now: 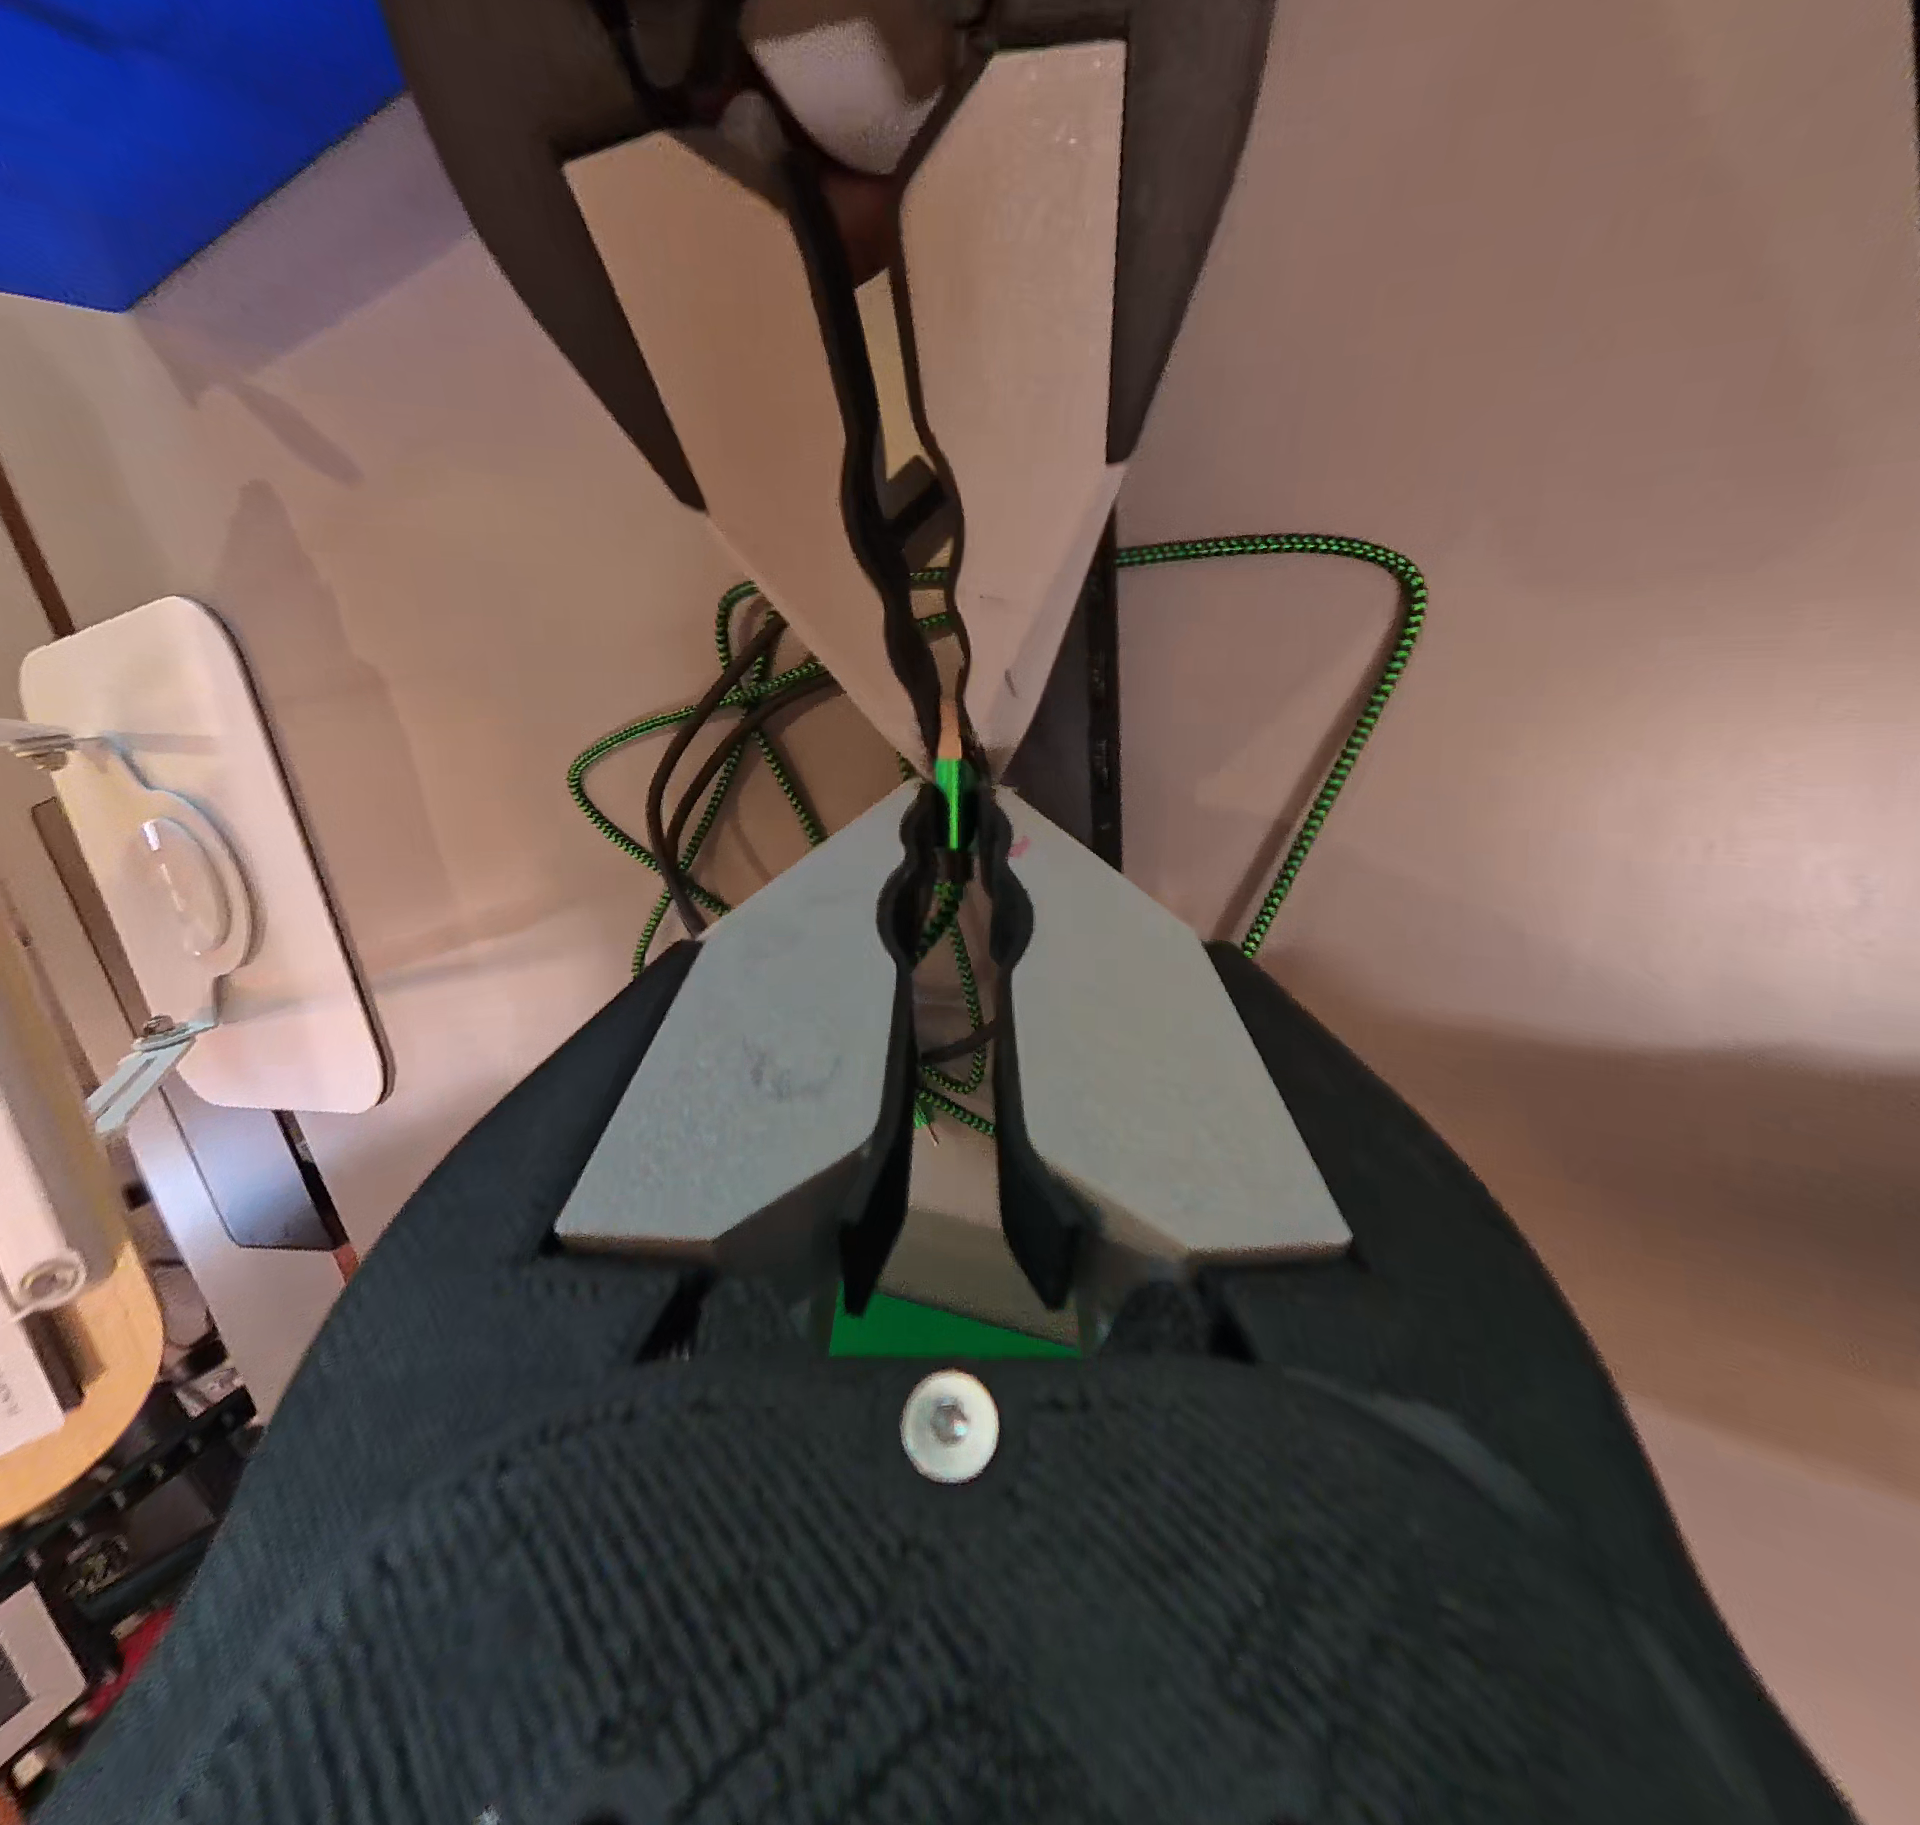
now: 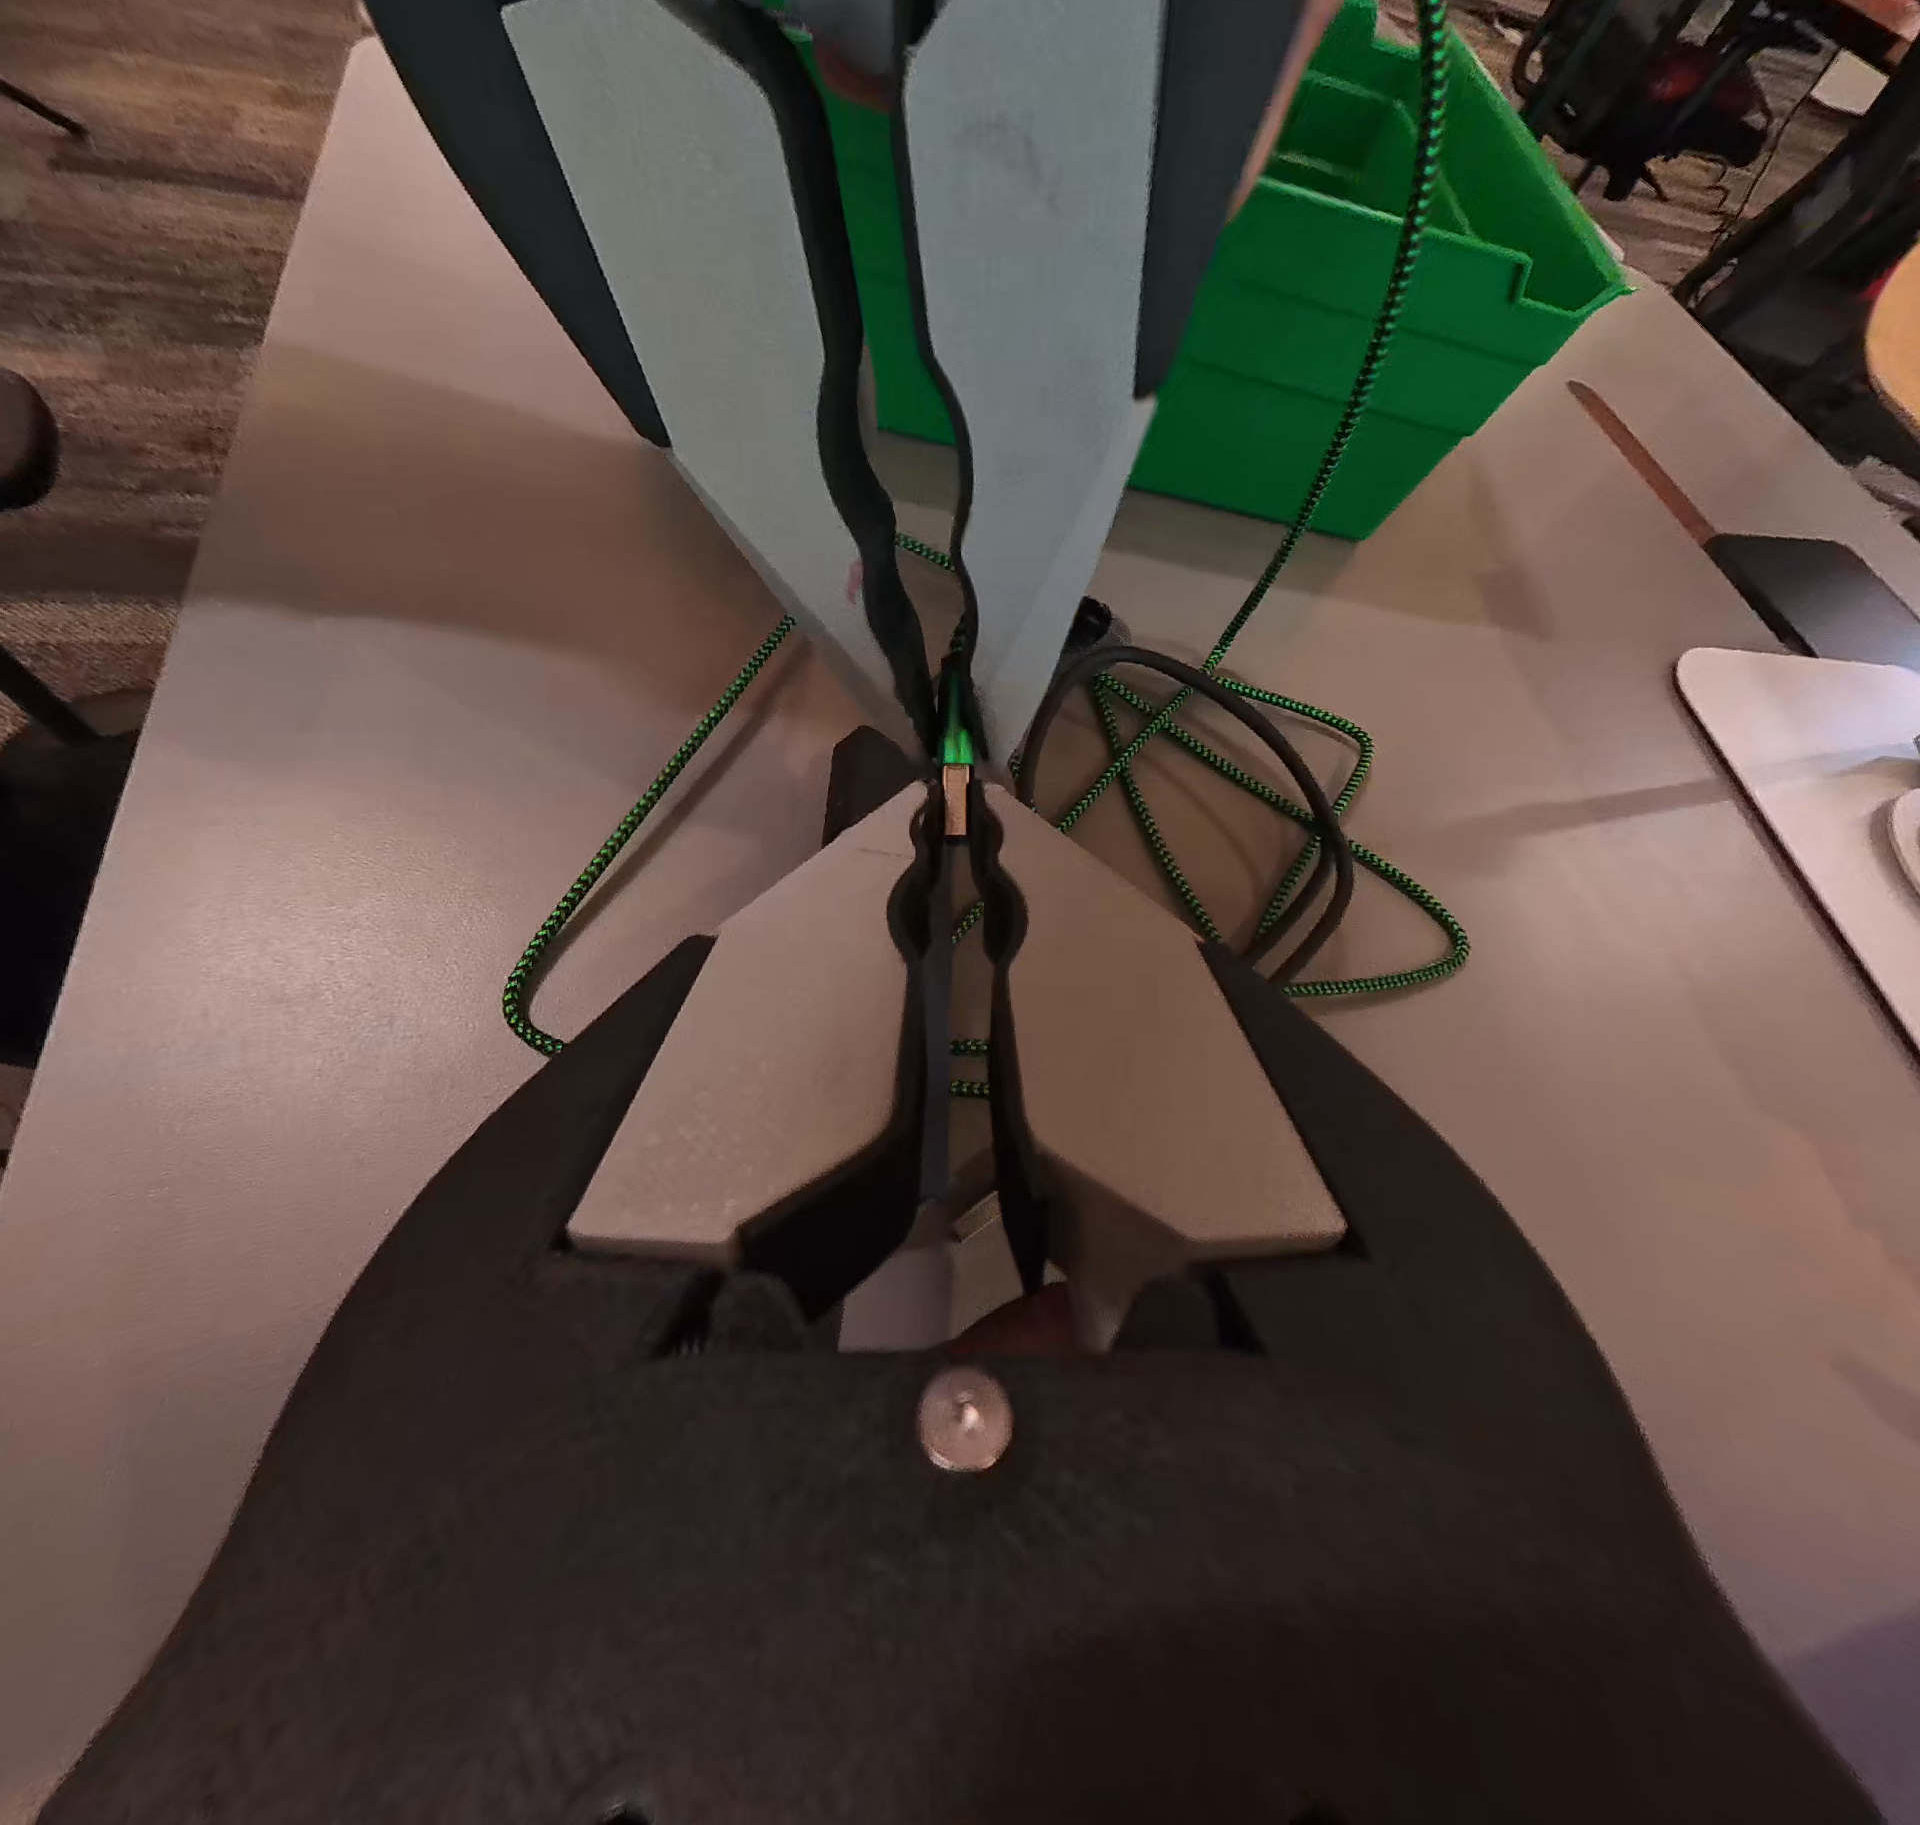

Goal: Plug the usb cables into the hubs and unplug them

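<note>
Left wrist view
Left gripper (image 1: 951,819): its grey fingers were clenched tip to tip on the green plug (image 1: 948,799) of a cable.
Right gripper (image 1: 940,726): it came in from the far side, nose to nose with the left one, its fingers closed around a thin dark hub (image 1: 914,502); the hub's metal end met the green plug right where the two sets of tips touched.
Cable (image 1: 1392,653): green and black braid, looping on the pale table (image 1: 1558,528) beyond the tips, tangled with a plain black cable (image 1: 686,778).
Left edge: a white pad (image 1: 301,944) with a clear clip lay on the table; a blue object (image 1: 156,92) sat at the far left corner.

Right wrist view
Right gripper (image 2: 954,819): fingers pressed shut on the flat dark hub (image 2: 940,1048), which ran back between them towards the camera.
Left gripper (image 2: 951,726): opposite it, clenched on the green plug (image 2: 956,731); plug and the hub's metal end sat in line and touching, though I could not tell how far it was seated.
Cable (image 2: 1403,269): the braid rose from the left gripper, arched high on the right and dropped into loose loops on the table (image 2: 312,840).
Black cable (image 2: 1278,736): curved through those loops.
Far side: a green plastic bin (image 2: 1351,373) stood on the table behind the grippers.
Right edge: a pale pad (image 2: 1808,767) lay near a dark flat object (image 2: 1829,591).
</note>
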{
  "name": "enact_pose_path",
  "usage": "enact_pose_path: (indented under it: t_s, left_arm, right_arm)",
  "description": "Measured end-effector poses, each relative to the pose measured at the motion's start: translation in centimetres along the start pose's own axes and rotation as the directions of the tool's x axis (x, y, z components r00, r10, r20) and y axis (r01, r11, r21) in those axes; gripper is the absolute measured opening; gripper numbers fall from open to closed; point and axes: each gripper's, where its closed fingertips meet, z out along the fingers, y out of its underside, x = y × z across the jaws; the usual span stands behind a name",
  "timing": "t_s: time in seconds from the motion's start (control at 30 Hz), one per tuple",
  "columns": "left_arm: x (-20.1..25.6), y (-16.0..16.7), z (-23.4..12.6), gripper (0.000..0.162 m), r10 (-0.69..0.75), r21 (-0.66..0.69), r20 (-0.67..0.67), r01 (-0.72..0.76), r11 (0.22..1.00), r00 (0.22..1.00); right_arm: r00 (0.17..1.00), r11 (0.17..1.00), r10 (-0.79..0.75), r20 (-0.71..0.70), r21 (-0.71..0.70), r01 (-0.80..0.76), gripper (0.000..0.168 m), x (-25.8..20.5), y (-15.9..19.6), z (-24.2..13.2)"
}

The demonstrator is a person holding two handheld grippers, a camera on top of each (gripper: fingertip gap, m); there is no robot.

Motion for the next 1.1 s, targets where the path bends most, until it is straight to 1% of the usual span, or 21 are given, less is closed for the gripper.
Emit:
enact_pose_path:
  t_s: [0.07,0.1,0.13,0.2,0.3,0.37,0.47,0.5,0.53,0.57,0.6,0.63,0.7,0.73,0.77,0.8,0.93,1.0,1.1]
  left_arm:
    - [-0.8,0.8,-0.4,0.007,-0.012,0.000,0.086,0.012,1.000,0.996]
    - [-1.2,1.1,-0.6,0.013,-0.017,0.010,0.139,0.015,1.000,0.990]
    - [-1.5,1.0,-1.0,0.016,-0.024,0.042,0.189,0.017,0.999,0.982]
    - [-2.1,0.7,-2.3,0.017,-0.061,0.115,0.305,0.027,0.993,0.950]
    - [-2.8,0.9,-3.9,0.018,-0.194,0.205,0.421,0.115,0.972,0.886]
    - [-2.7,1.0,-4.6,0.014,-0.281,0.287,0.436,0.164,0.944,0.855]
    - [-1.3,1.1,-4.5,0.012,-0.362,0.368,0.385,0.219,0.904,0.849]
    - [-1.0,0.9,-4.4,0.009,-0.397,0.405,0.357,0.243,0.882,0.846]
    - [-1.1,0.7,-4.2,0.003,-0.449,0.449,0.329,0.281,0.848,0.831]
    - [-1.5,0.5,-3.9,0.000,-0.514,0.492,0.287,0.336,0.803,0.808]
    - [-1.7,0.1,-3.6,0.002,-0.560,0.531,0.234,0.378,0.759,0.795]
    - [-2.1,-0.4,-3.8,0.002,-0.595,0.585,0.192,0.396,0.708,0.781]
    - [-3.0,-1.7,-5.3,0.000,-0.654,0.714,0.080,0.415,0.564,0.752]
    - [-3.0,-2.4,-6.1,0.000,-0.650,0.754,0.009,0.421,0.504,0.760]
    - [-3.0,-2.8,-6.5,0.000,-0.641,0.772,-0.037,0.430,0.469,0.766]
    - [-3.1,-2.9,-6.5,0.000,-0.640,0.776,-0.062,0.440,0.452,0.766]
    - [-3.1,-2.9,-6.2,0.000,-0.629,0.777,-0.078,0.442,0.447,0.773]
    - [-2.9,-3.2,-6.5,0.000,-0.616,0.791,-0.120,0.451,0.414,0.778]
    - [-2.8,-3.3,-6.8,0.002,-0.609,0.807,-0.194,0.478,0.347,0.769]
  right_arm:
    - [0.999,0.999,0.040,0.006,0.027,-0.041,0.002,0.4,-0.4,-0.5]
    - [0.997,0.996,0.070,0.013,0.051,-0.071,0.002,0.7,-0.7,-0.9]
    - [0.995,0.992,0.100,0.029,0.076,-0.102,0.001,0.8,-1.2,-1.2]
    - [0.987,0.981,0.147,0.067,0.119,-0.154,0.002,0.8,-1.9,-1.7]
    - [0.976,0.969,0.207,0.068,0.124,-0.214,0.002,1.4,-1.8,-1.9]
    - [0.968,0.962,0.248,0.044,0.104,-0.251,0.002,2.1,-1.2,-1.7]
    - [0.939,0.929,0.343,0.034,0.135,-0.345,0.001,3.3,-1.1,-2.0]
    - [0.922,0.905,0.380,0.073,0.174,-0.387,0.001,3.3,-1.8,-2.4]
    - [0.903,0.875,0.404,0.145,0.225,-0.427,0.002,3.0,-2.8,-3.0]
    - [0.883,0.844,0.410,0.230,0.272,-0.462,0.002,2.5,-4.0,-3.7]
    - [0.863,0.821,0.405,0.302,0.295,-0.489,0.001,1.9,-4.8,-4.2]
    - [0.846,0.811,0.403,0.350,0.292,-0.507,0.002,1.3,-5.2,-4.5]
    - [0.836,0.811,0.411,0.363,0.274,-0.518,0.002,1.1,-5.0,-4.2]
    - [0.836,0.811,0.413,0.361,0.272,-0.518,0.002,1.2,-4.9,-4.1]
    - [0.828,0.803,0.417,0.374,0.274,-0.529,0.002,1.2,-4.9,-4.3]
    - [0.815,0.790,0.426,0.393,0.278,-0.547,0.002,1.2,-5.1,-4.5]
    - [0.786,0.770,0.442,0.432,0.267,-0.580,0.002,1.2,-5.1,-4.7]
    - [0.778,0.768,0.440,0.448,0.262,-0.585,0.002,0.9,-5.2,-4.7]
    - [0.789,0.774,0.425,0.443,0.273,-0.571,0.002,0.8,-5.4,-4.8]
